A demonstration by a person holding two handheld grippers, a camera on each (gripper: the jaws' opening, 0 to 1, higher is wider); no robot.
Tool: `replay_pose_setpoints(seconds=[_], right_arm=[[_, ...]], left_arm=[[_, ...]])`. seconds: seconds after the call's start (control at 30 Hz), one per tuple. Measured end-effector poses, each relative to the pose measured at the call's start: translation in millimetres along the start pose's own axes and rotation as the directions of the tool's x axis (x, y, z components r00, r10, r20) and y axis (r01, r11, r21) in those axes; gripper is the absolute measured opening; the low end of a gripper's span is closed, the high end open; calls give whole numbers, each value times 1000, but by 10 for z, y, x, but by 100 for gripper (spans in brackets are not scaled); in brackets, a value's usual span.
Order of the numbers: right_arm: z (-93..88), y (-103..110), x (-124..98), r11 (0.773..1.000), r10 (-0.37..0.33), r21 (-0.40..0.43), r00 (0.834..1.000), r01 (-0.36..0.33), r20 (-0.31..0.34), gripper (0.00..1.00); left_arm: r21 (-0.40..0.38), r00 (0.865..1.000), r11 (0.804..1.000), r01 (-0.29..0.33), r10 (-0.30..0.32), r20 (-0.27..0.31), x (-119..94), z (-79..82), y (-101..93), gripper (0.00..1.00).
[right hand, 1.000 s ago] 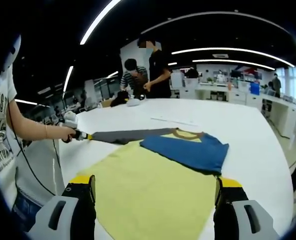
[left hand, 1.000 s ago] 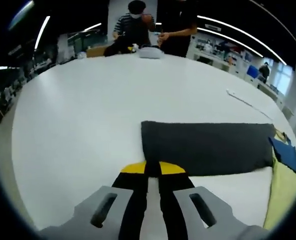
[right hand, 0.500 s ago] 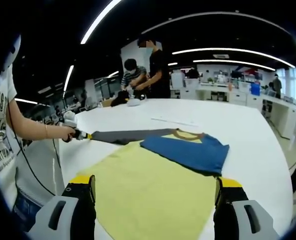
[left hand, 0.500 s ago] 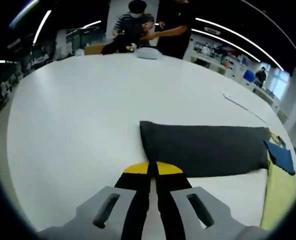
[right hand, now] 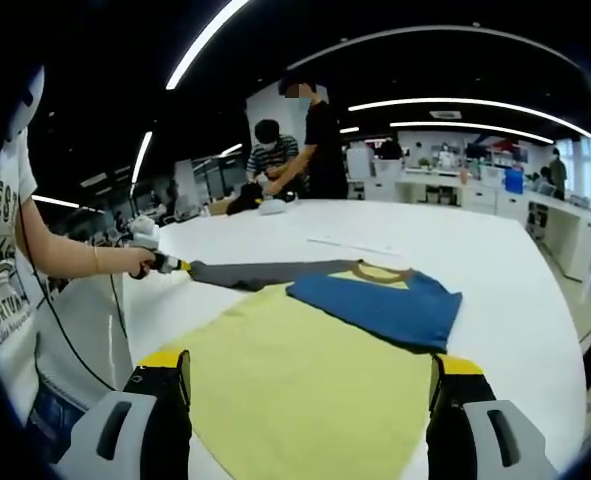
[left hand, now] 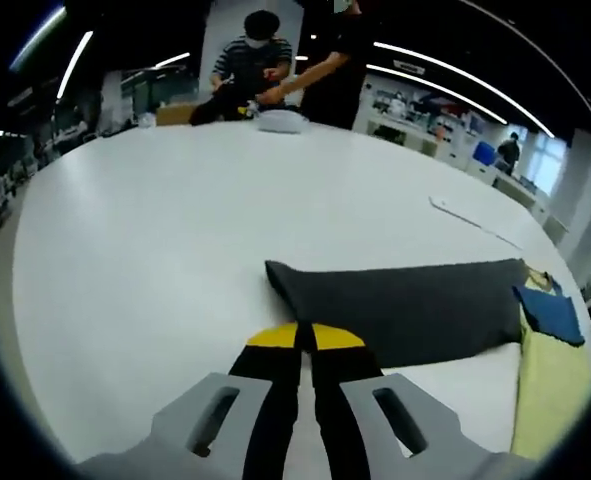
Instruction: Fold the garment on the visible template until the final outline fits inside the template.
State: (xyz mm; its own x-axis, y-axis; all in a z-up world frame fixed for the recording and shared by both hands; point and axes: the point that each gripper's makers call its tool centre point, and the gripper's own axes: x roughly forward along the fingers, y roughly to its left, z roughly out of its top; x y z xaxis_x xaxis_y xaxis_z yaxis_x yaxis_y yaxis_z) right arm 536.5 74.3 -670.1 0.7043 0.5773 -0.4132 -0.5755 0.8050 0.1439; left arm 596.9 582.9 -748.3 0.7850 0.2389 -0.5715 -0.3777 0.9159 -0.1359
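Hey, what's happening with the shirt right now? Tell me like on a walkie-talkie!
Left gripper shut on grey sleeve, stretched out sideways. Right gripper open, hovering over yellow shirt body. Blue sleeve folded in. Nothing in the way.

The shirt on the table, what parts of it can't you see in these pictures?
- Template: no outline can be made out on the white table in either view.
- Yellow body: its near hem is cut off by the bottom edge of the right gripper view.
- Grey sleeve: its cuff end is hidden behind the left gripper in the left gripper view.
- Blue sleeve: folded over, so whatever lies beneath is covered.
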Motion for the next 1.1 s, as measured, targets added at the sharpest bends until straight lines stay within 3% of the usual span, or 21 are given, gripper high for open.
replay_pose_setpoints(seconds=[0.27, 0.57, 0.7, 1.1], right_arm=[[-10, 32, -6, 1000, 7, -1, 1000, -7, 1, 99], [-7, 88, -8, 1000, 22, -7, 1000, -22, 0, 99], [-27, 129, -3, 999, 33, -11, 999, -33, -7, 99], [-72, 183, -22, 999, 45, -12, 999, -45, -18, 99]], left_arm=[[16, 998, 999, 49, -49, 26, 2, 107, -152, 0], [-16, 993, 994, 109, -108, 50, -5, 185, -360, 0], [27, 989, 991, 135, -136, 56, -2, 226, -496, 0], [55, 969, 970, 237, -240, 66, -77, 311, -939, 0]])
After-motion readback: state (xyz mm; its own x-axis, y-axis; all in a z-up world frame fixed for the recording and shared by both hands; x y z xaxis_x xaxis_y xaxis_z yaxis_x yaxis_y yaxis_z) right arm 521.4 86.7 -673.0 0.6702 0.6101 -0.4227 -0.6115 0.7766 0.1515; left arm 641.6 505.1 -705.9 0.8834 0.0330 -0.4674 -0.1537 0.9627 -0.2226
